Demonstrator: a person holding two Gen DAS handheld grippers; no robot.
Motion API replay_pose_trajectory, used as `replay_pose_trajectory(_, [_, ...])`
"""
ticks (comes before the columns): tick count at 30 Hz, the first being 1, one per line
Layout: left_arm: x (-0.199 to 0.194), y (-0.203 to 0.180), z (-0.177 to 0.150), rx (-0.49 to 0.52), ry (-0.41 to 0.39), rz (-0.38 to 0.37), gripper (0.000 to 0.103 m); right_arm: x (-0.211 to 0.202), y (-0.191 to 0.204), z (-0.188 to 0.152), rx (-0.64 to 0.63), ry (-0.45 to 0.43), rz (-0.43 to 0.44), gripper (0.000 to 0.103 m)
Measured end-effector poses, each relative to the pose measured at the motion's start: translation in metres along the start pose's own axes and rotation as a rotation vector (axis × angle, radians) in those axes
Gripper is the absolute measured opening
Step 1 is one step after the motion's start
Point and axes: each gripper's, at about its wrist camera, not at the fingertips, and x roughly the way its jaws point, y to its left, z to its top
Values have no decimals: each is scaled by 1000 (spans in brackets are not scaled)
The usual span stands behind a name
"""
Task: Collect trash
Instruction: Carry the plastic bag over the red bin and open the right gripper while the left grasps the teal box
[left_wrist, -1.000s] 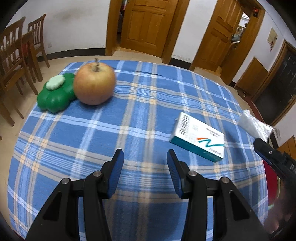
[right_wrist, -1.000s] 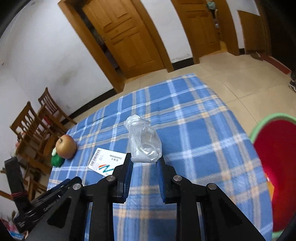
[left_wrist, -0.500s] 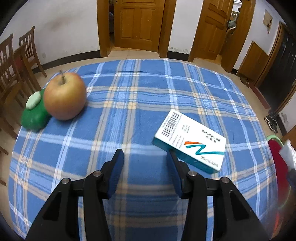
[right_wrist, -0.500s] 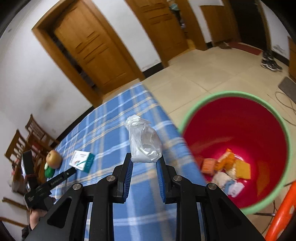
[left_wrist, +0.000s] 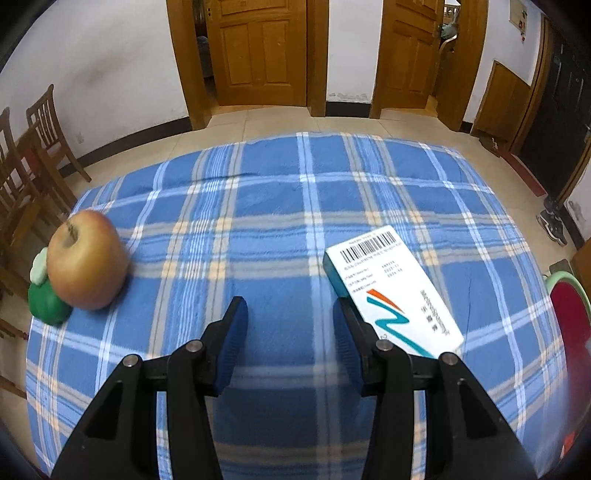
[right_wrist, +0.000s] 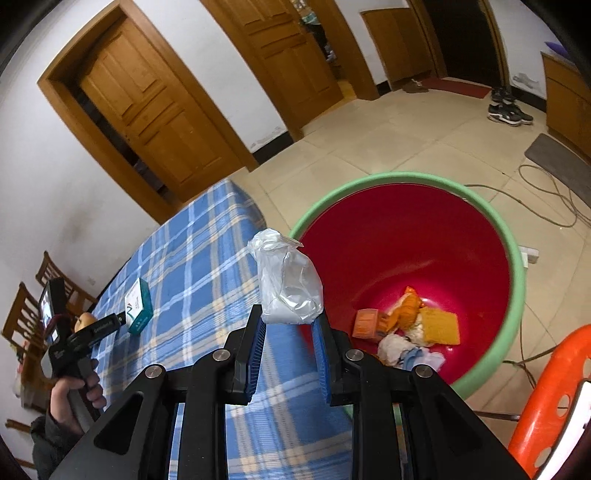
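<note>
While the checked desk (left_wrist: 280, 206) fills the left view, a red bin (right_wrist: 406, 236) stands beside it. Right gripper (right_wrist: 290, 325) clamps a crumpled plastic bag (right_wrist: 286, 280), seemingly near the bin's rim. Left gripper (left_wrist: 290, 325) gapes, empty, beside a medicine box (left_wrist: 391, 284).

Low in the centre of the frame, the right gripper (right_wrist: 288, 321) pinches a crumpled clear plastic bag (right_wrist: 286, 282) between its blue pads. Right of it stands a red bin (right_wrist: 406, 236) with a green rim, holding orange and white scraps. On the left lies the blue plaid tablecloth (right_wrist: 192, 258), bearing a white and teal box (right_wrist: 137, 302). At lower left a hand (right_wrist: 74, 397) grips the left gripper (right_wrist: 122, 318), its tip at the box.
</note>
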Motion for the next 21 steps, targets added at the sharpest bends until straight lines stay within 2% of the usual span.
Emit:
replay_pose_trajectory(4, [-7,-1,4,-25,-13,-24,49,-3,-10,1,22,-13,-5,25])
replay_pose_trajectory(11, [-24,-11,6,-53,-42,-61,67,-4,-23,1,53,-18,-3,25])
replay_pose_trajectory(21, [-29,-32,11,-68,-63,-102,72,-6,-33,0,70,-21,-5,25])
